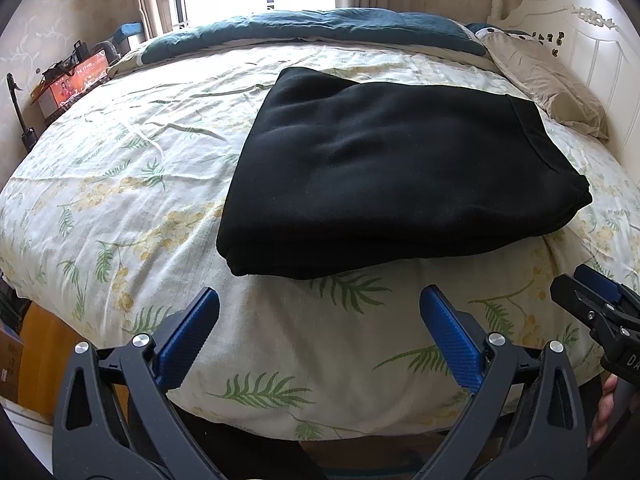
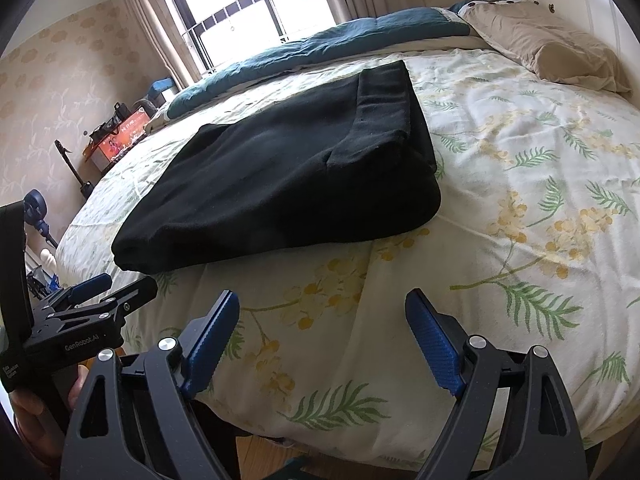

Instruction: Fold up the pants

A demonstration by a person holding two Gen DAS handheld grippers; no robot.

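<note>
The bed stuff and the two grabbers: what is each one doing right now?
Black pants: folded into a flat stack on the bedspread.
Floral bedspread: spread out, wrinkled.
Tan pillow: lying rumpled by the headboard.
Left gripper: open, empty.
Right gripper: open, empty.

One folded pair of black pants (image 1: 384, 168), one beige pillow (image 1: 548, 92), one teal quilt (image 1: 312, 30), two grippers; perhaps one box (image 1: 68, 88) far left.

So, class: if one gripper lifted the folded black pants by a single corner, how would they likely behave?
The black pants look like soft, thick fabric in stacked layers, so they would probably droop and unfold. Their matte, fuzzy surface suggests they would drag on the floral bedspread rather than slide.
</note>
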